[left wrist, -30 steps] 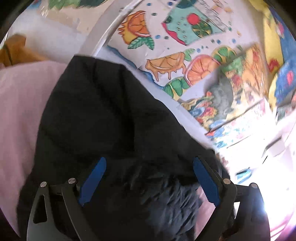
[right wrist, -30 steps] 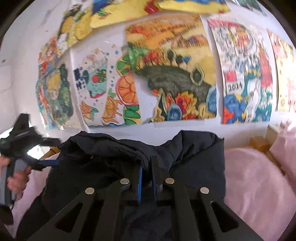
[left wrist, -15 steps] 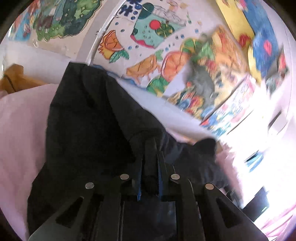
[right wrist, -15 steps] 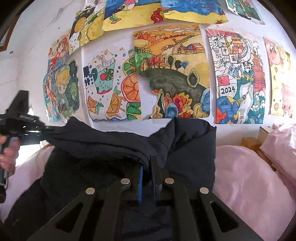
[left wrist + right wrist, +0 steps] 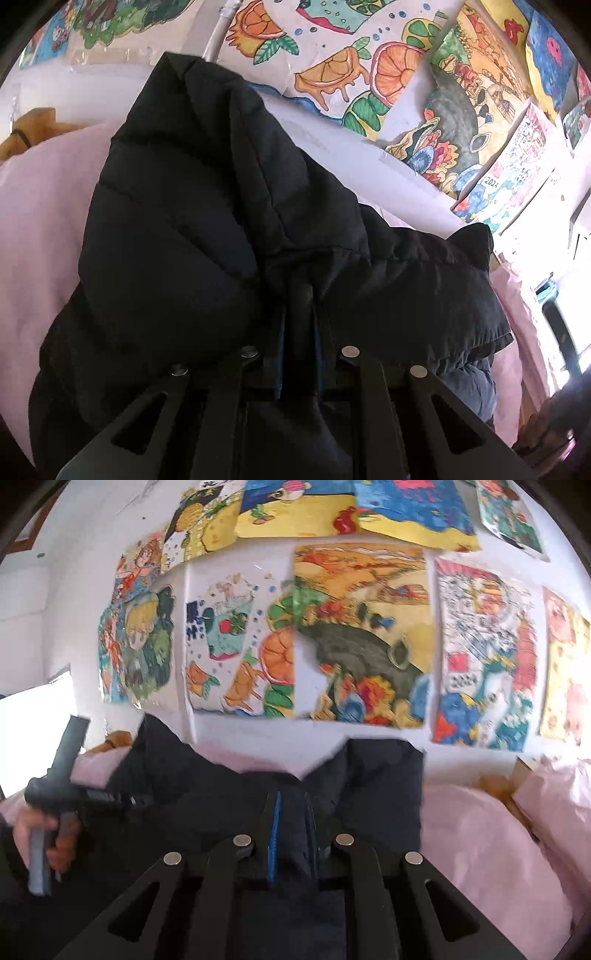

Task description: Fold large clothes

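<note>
A black puffer jacket [image 5: 177, 229] lies bunched on pink bedding [image 5: 37, 206] against the wall. My left gripper [image 5: 299, 299] is shut on a thick fold of it, and the fabric drapes over both fingers. In the right wrist view the jacket [image 5: 373, 775] spreads ahead. My right gripper [image 5: 291, 801] has a fold of the jacket between its blue pads, and its jaws are opening slightly. The left gripper [image 5: 107, 797] also shows at the left of that view, held by a person's hand [image 5: 48, 838] low over the jacket's edge.
Colourful children's drawings [image 5: 362, 635] cover the white wall just behind the bed. A white pipe [image 5: 218, 33] runs up the wall. Brown wooden pieces [image 5: 495, 786] sit at the bed's far edge. Pink bedding [image 5: 480, 834] rises in a mound on the right.
My left gripper went from wide open to shut on a jacket fold and dropped lower. The raised fold has sunk toward the bed. My right gripper's pads have parted a little.
</note>
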`<control>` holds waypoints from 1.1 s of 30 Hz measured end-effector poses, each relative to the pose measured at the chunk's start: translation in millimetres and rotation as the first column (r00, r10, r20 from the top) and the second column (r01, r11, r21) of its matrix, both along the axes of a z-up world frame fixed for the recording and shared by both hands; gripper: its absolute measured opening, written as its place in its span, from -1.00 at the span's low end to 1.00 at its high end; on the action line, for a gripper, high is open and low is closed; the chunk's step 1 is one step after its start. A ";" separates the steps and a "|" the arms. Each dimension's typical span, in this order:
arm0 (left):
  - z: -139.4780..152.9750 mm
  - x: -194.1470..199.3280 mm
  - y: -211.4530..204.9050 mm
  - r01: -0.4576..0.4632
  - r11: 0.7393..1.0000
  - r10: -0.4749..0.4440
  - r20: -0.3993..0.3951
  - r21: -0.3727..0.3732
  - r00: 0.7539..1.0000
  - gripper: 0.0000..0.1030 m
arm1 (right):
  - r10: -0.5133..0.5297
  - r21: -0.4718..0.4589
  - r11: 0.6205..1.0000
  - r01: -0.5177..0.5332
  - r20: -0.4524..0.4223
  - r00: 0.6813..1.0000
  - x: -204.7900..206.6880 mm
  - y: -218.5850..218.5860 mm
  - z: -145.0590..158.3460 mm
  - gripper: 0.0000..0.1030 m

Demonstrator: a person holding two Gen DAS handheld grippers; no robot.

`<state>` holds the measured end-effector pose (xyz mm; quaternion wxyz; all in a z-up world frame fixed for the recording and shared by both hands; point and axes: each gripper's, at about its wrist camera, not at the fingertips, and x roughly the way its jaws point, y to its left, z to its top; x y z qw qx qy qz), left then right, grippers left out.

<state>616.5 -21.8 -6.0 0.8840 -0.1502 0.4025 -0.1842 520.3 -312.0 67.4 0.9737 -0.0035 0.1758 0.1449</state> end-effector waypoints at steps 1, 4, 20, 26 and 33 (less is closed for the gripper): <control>2.3 0.6 1.5 0.001 1.000 -0.001 -0.002 0.007 1.000 -0.79 | 0.009 0.000 1.000 -0.009 -0.009 1.000 9.5 6.5 -0.2 -0.75; 13.3 -3.1 4.3 -0.008 1.000 0.008 -0.005 0.027 1.000 -0.70 | 0.012 -0.059 0.998 -0.023 -0.177 0.984 52.3 30.7 -27.0 -0.75; 18.9 20.4 -53.8 -0.035 0.936 -0.021 0.156 0.349 0.988 -0.06 | -0.049 -0.038 0.998 0.041 -0.249 0.967 84.0 22.6 -79.6 -0.74; -18.0 42.2 -45.9 -0.066 0.945 0.010 0.173 0.319 0.985 -0.01 | -0.034 -0.020 0.999 0.029 -0.286 0.958 121.2 23.4 -112.7 -0.74; -40.1 57.3 -52.2 -0.089 0.922 0.016 0.192 0.376 0.981 0.00 | -0.049 -0.045 0.998 0.038 -0.289 0.956 137.1 30.2 -139.4 -0.74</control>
